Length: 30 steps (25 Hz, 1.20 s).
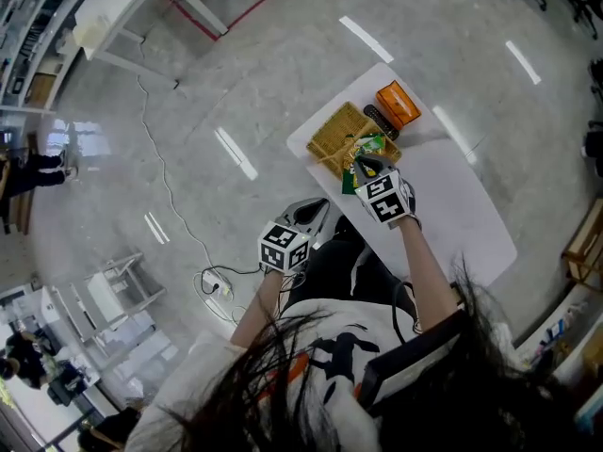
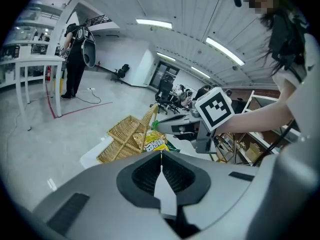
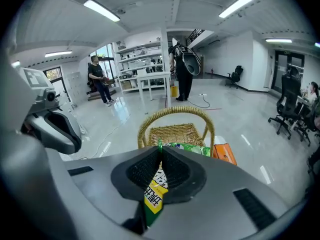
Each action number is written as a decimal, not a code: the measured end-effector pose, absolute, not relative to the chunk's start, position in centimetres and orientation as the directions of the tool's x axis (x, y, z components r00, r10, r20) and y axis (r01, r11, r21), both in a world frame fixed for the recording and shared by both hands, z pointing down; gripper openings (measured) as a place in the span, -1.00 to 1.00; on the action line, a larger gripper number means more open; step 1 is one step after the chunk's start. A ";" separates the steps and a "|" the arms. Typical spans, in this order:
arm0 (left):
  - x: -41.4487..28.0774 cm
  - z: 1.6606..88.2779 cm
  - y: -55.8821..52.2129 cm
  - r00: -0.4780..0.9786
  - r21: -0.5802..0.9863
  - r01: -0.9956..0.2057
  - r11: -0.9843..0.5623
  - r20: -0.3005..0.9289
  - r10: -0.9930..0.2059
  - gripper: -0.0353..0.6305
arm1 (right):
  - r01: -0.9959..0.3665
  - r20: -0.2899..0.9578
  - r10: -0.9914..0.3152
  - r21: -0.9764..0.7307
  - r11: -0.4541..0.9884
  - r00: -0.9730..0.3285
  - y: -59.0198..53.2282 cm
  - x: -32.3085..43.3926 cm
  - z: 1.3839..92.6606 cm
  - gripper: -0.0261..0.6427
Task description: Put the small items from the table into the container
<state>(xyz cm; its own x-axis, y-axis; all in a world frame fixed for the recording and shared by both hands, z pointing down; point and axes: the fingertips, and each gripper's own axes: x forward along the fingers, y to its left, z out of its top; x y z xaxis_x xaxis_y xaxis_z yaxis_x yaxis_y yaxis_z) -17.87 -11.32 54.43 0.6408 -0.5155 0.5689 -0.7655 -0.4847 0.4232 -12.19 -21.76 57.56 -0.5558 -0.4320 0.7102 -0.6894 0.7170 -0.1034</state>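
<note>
A white bench (image 1: 462, 205) stands on a pale grey, glossy floor, seen from above the person's head. Most of its top is bare. At its far end sits a wicker basket (image 1: 334, 137) with an arched handle, which is the container for the task. As far as the right gripper view shows, the inside of the basket holds nothing yet.

The right claw (image 1: 363, 169) hangs over the bench just beside the near side of the basket. Its jaws are pinched tight on a green and yellow snack packet (image 3: 154, 196), which hangs between the pads. The top edge of the packet pokes out towards the basket handle. The packet is in the air, near the basket but not yet over its opening.

The left claw (image 2: 161, 154) is off the near end of the bench, close to the person's body. Its jaws are pressed together with nothing between them.

Two more small things lie on the bench just beyond the basket. One is an orange packet (image 1: 398, 104). The other is a dark flat item (image 1: 379, 121) between that packet and the basket. It is too small to identify.

The task looks to be at an early stage. The first item is gripped and on its way, and none looks to be inside. At least the orange packet and the dark item are left to collect.
</note>
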 end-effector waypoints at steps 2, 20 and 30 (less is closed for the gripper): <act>-19.2 54.1 -11.3 0.631 0.421 -0.774 -0.473 0.571 -0.525 -0.88 | -0.706 0.730 -0.419 -0.121 0.697 -0.539 -22.3 -12.5 58.5 -0.85; -21.0 52.7 -9.8 0.680 0.434 -0.729 -0.529 0.543 -0.492 -0.88 | -0.869 0.679 -0.568 -0.224 0.441 -0.464 -21.0 -9.7 53.5 -0.64; -19.4 51.4 -8.7 0.723 0.426 -0.680 -0.597 0.523 -0.451 -0.88 | -0.888 0.608 -0.648 -0.291 0.356 -0.459 -13.5 -7.0 48.4 -0.78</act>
<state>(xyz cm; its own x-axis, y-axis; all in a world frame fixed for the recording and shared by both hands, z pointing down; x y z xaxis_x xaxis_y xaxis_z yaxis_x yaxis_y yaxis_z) -19.43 -8.74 51.45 0.7232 -0.4513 0.5227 -0.6802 -0.5966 0.4259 -7.03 -13.53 48.39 -0.4592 -0.6478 0.6079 -0.8879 0.3561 -0.2912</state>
